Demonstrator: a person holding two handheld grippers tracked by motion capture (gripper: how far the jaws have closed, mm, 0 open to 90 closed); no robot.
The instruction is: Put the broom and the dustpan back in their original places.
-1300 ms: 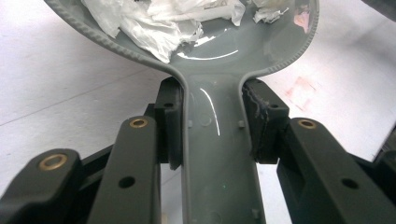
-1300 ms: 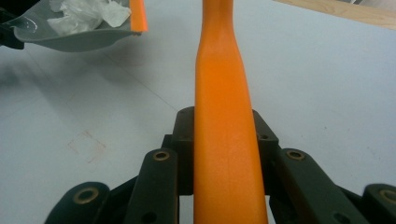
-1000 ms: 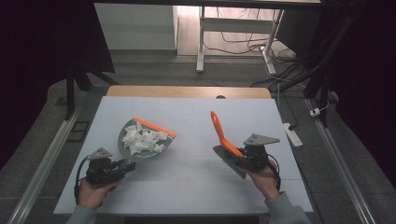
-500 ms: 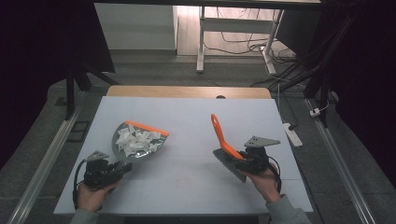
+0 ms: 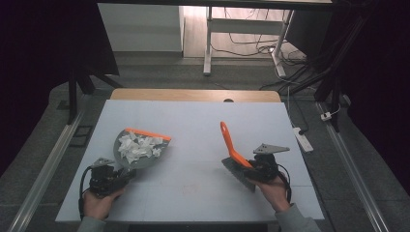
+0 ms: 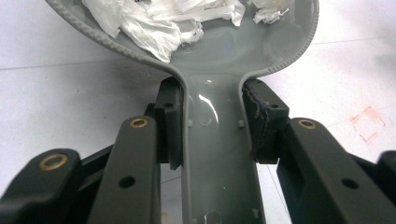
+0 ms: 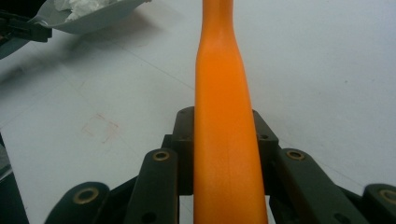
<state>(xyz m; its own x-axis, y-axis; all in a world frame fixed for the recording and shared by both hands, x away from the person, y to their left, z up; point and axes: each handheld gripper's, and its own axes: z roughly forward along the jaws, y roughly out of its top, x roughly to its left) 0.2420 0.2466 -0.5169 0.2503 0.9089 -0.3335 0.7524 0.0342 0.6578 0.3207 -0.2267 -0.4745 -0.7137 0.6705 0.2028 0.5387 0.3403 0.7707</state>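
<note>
Lab (floor cables (image 5: 251, 46), test table (image 5: 193, 125))

Table (image 5: 193, 121): far half, 10 to 2 o'clock, open for passage. Dustpan (image 5: 140, 150) with paper scraps (image 5: 138, 146) blocks near 8 o'clock; brush (image 5: 232, 150), handle slanting up, blocks near 4 o'clock. Open lane between them at 6 o'clock. Desk legs (image 5: 209, 43) stand beyond the table at 12.

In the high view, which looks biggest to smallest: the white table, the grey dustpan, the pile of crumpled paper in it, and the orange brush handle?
1. White table, by far the largest.
2. Grey dustpan.
3 and 4. Crumpled paper and orange brush handle: too alike to rank. The pile is wider, while the handle is longer but thin and seen at a slant.
</note>
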